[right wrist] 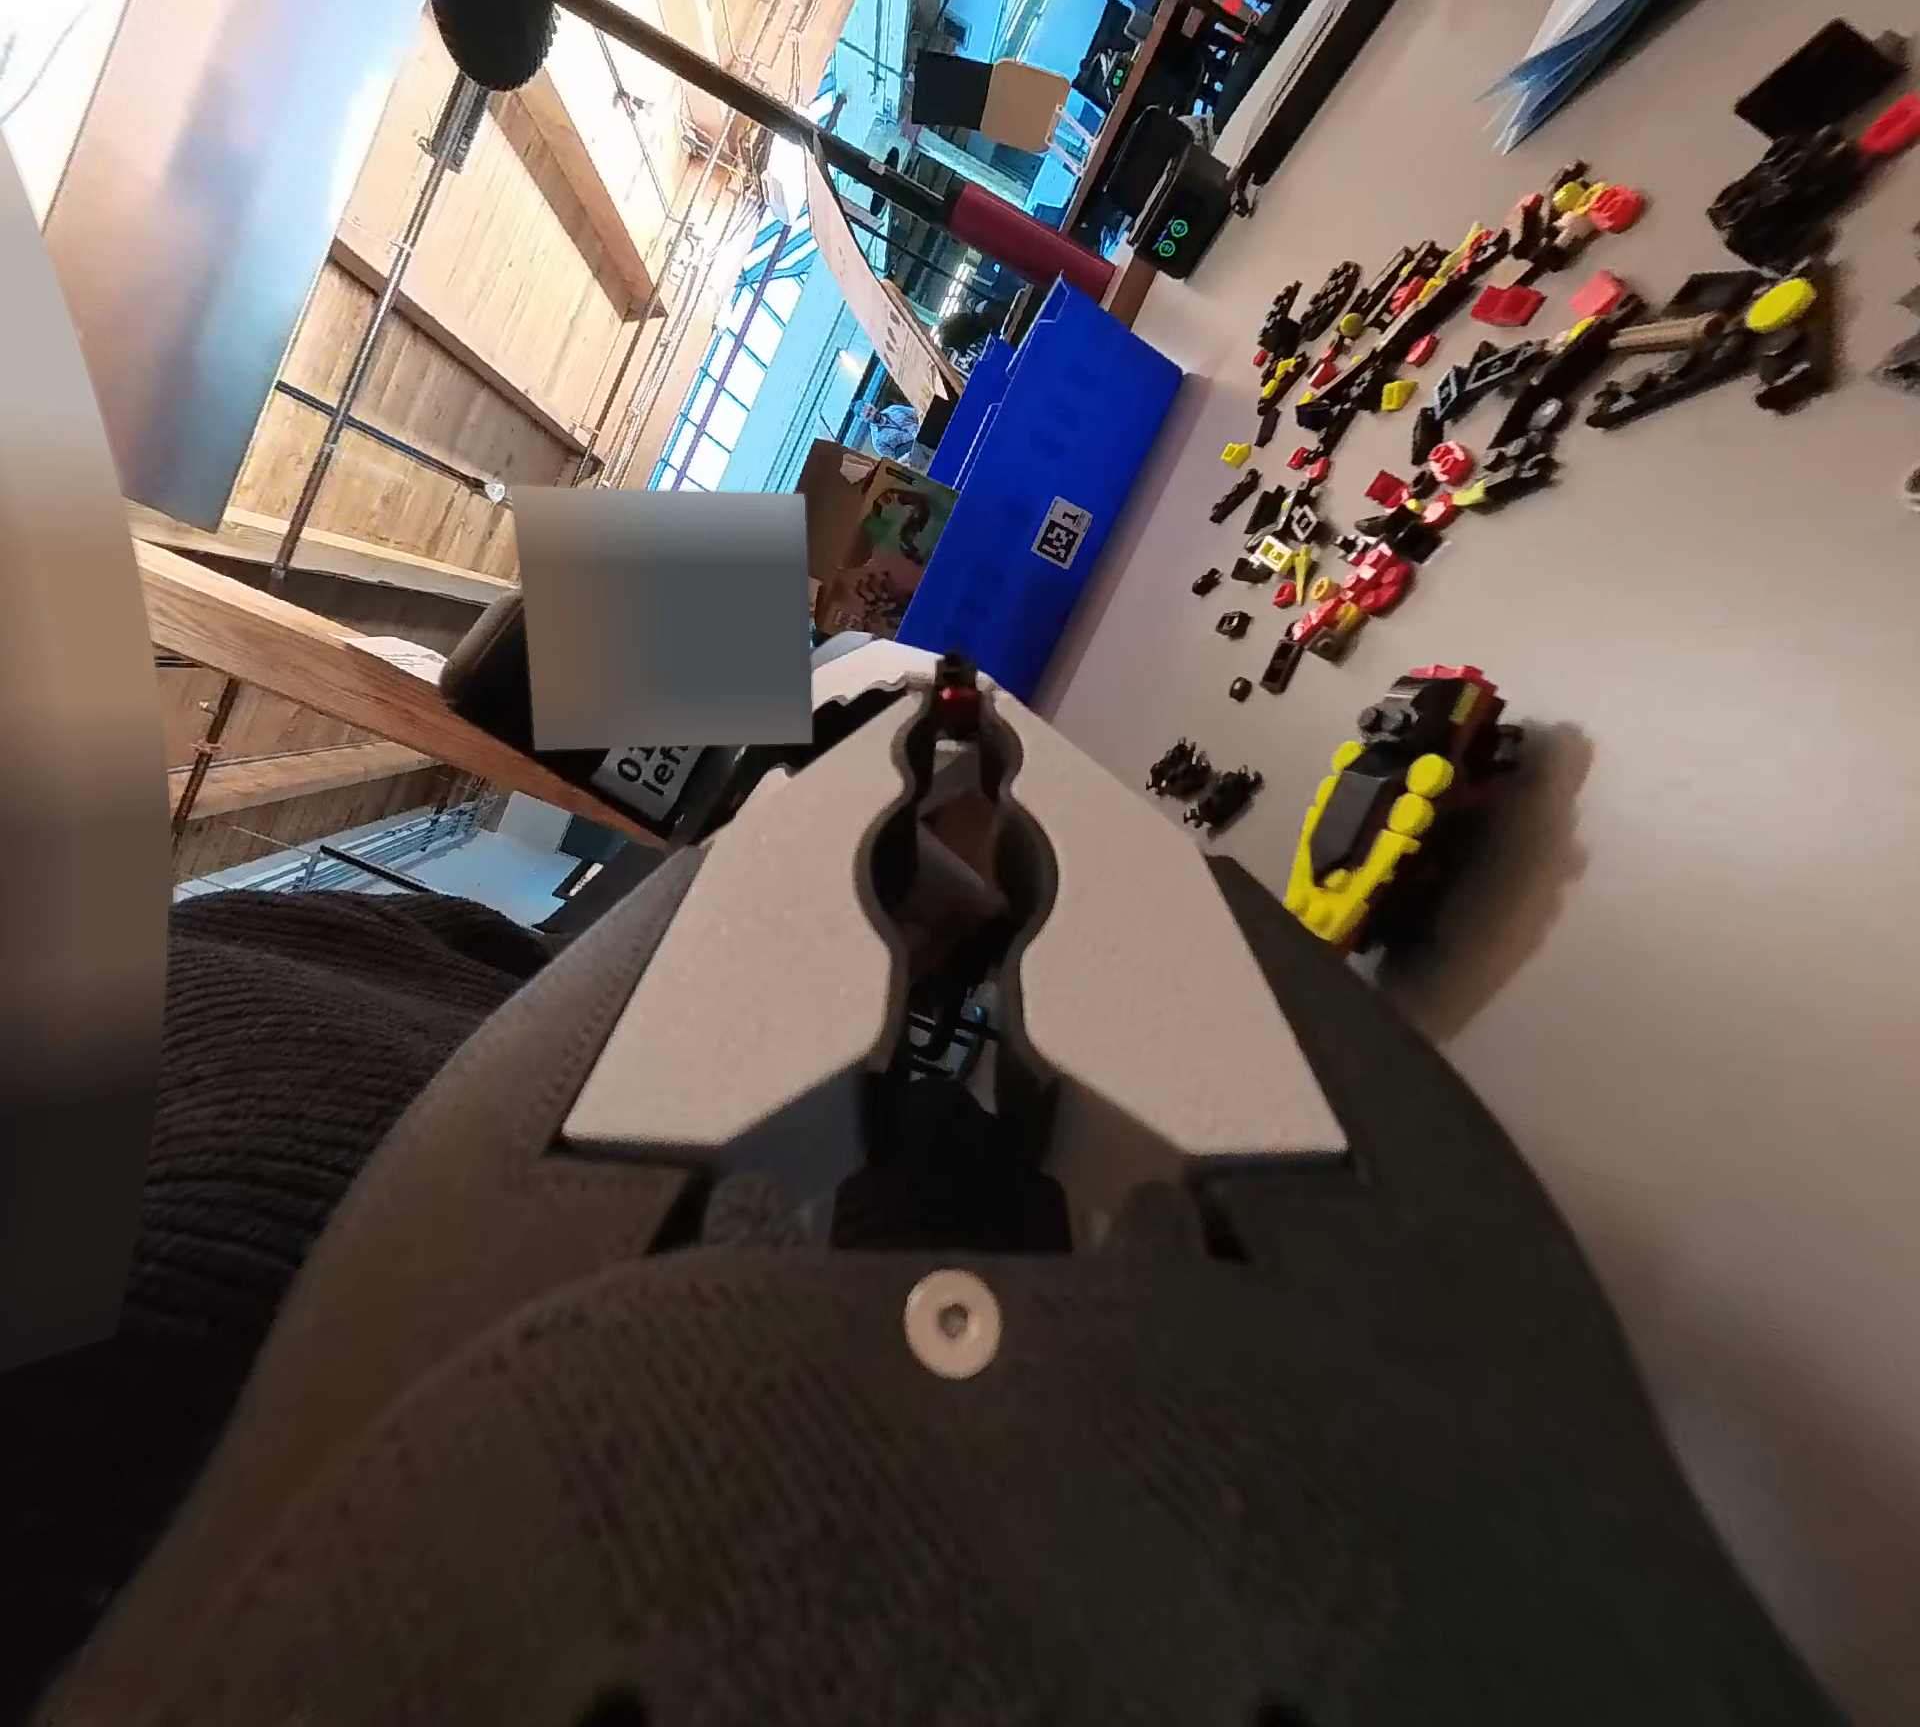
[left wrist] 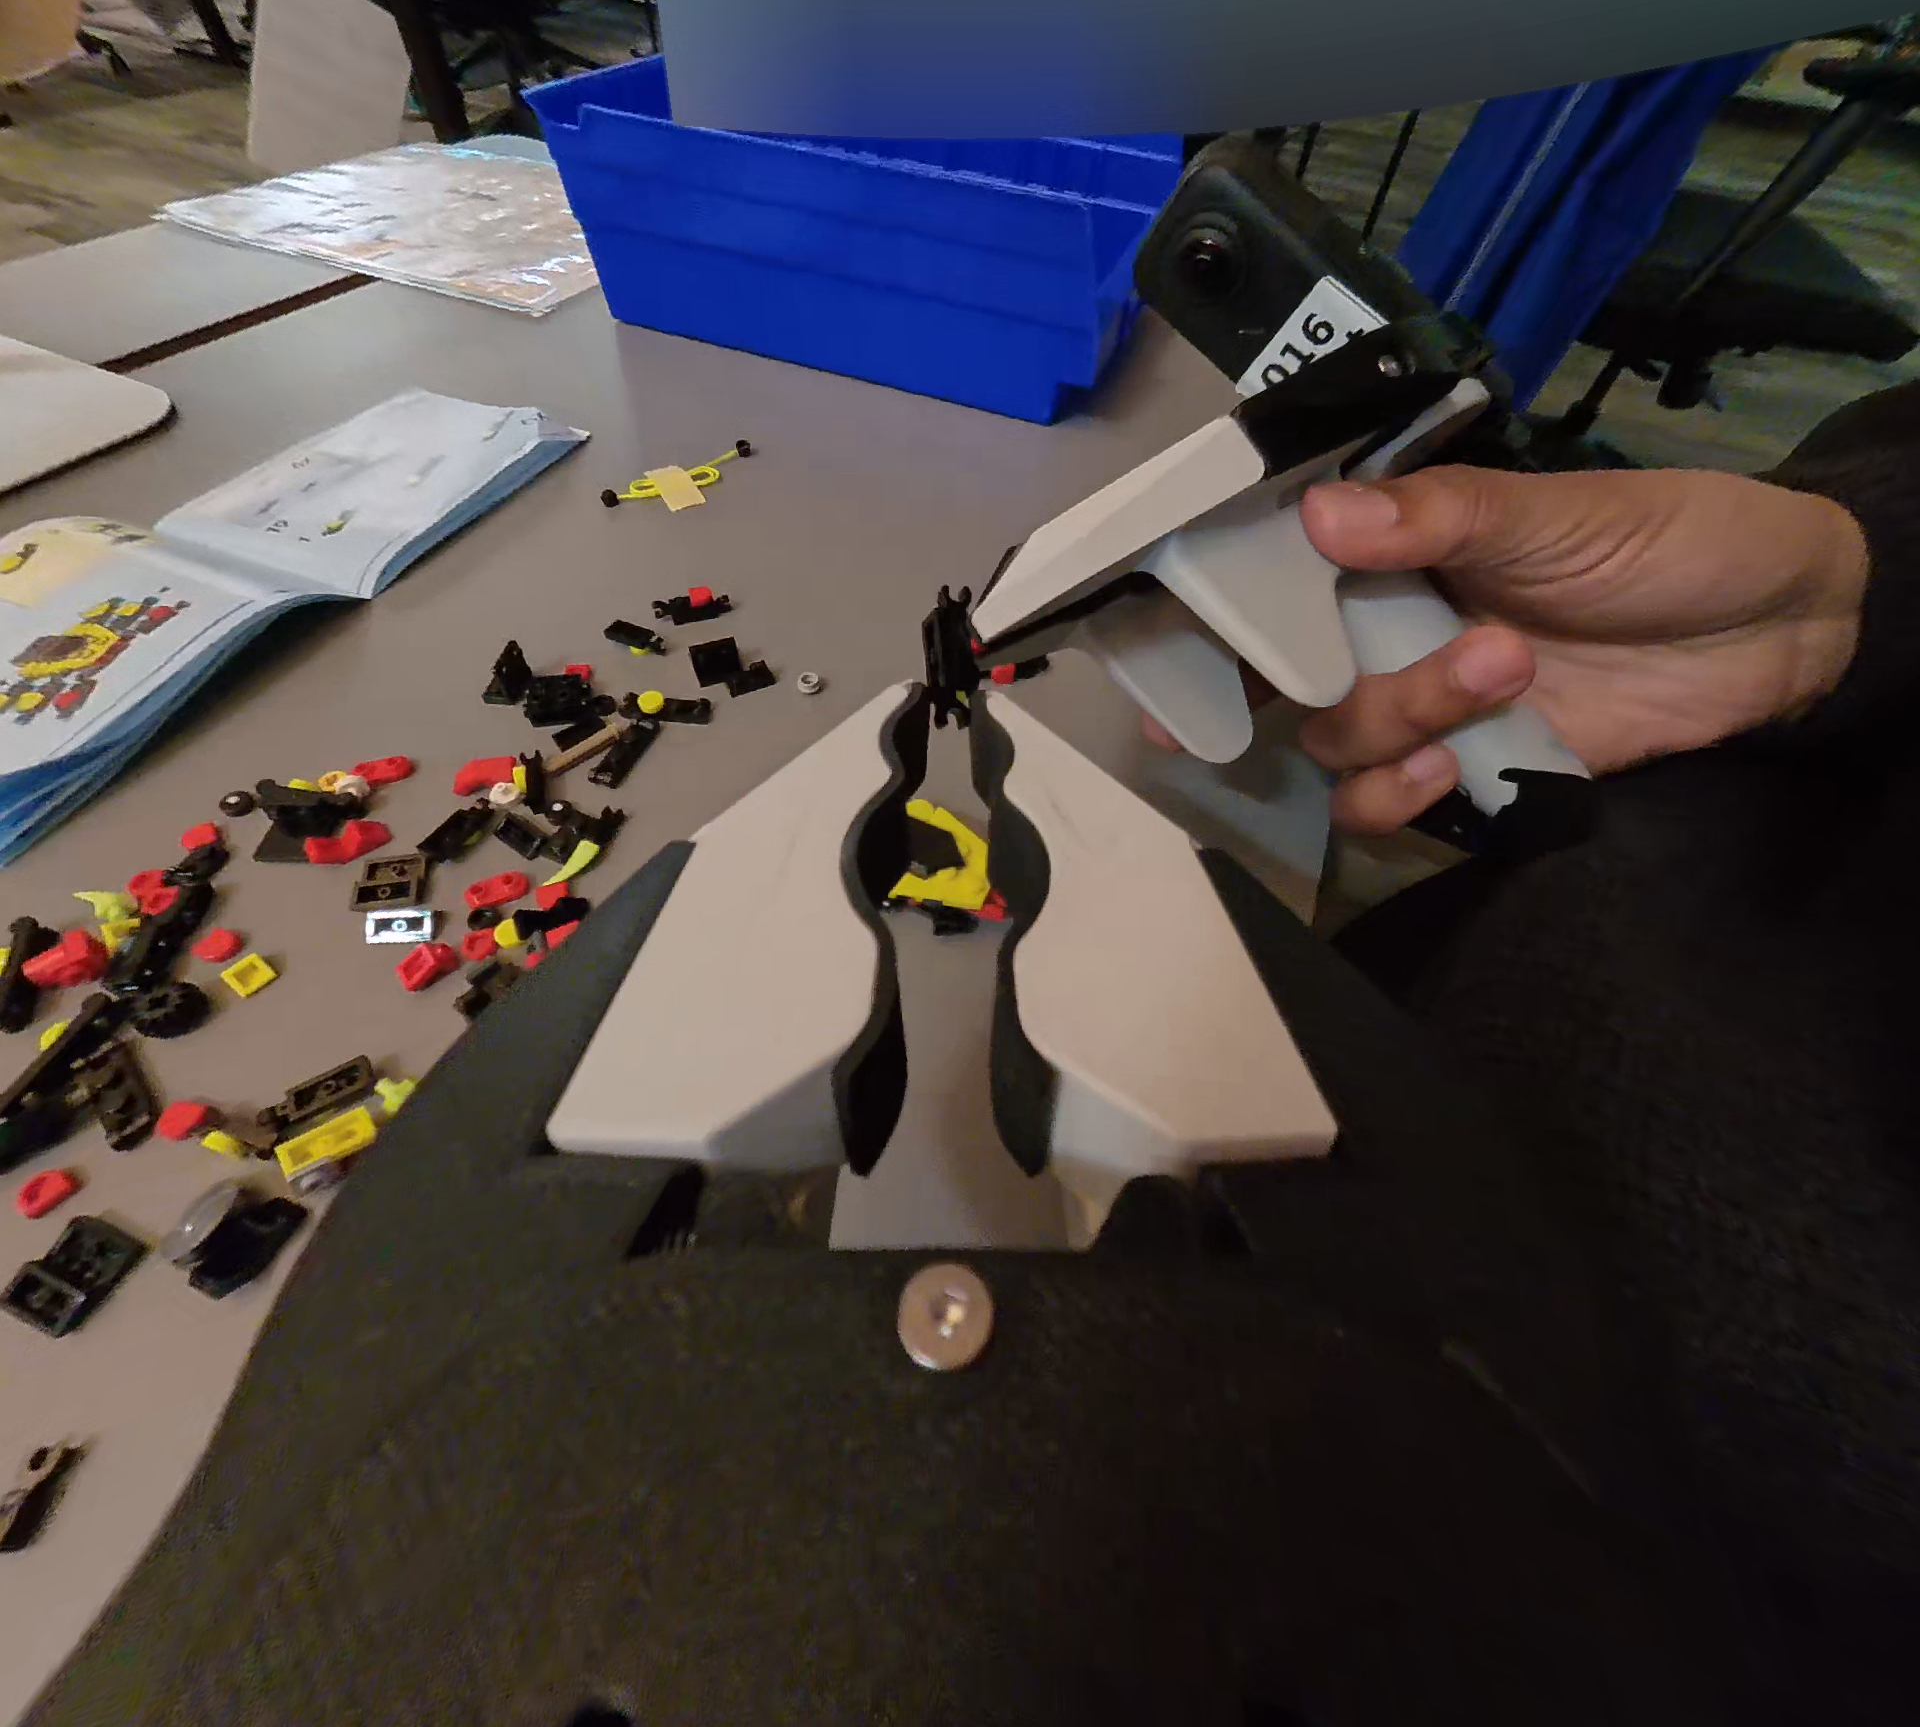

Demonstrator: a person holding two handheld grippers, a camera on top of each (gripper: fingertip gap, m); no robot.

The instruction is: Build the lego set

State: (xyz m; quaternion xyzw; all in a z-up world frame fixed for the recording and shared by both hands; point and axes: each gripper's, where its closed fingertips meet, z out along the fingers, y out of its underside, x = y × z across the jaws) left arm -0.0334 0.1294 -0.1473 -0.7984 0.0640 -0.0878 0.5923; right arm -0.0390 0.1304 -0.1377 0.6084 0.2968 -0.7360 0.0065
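While both your tongs pinch the same small black brick piece (left wrist: 948, 654) above the surface (left wrist: 862, 493), treat it as light, stiff and slippery plastic. Your left tongs (left wrist: 948, 709) clamp its lower end; your right tongs (left wrist: 982, 633) close on its side by a red stud. It hangs right of the loose bricks (left wrist: 343, 856). Grip flat faces, since its thin clips could snap.

Left gripper (left wrist: 948, 703) and right gripper (left wrist: 982, 633), both clamped, meet tip-to-tip.
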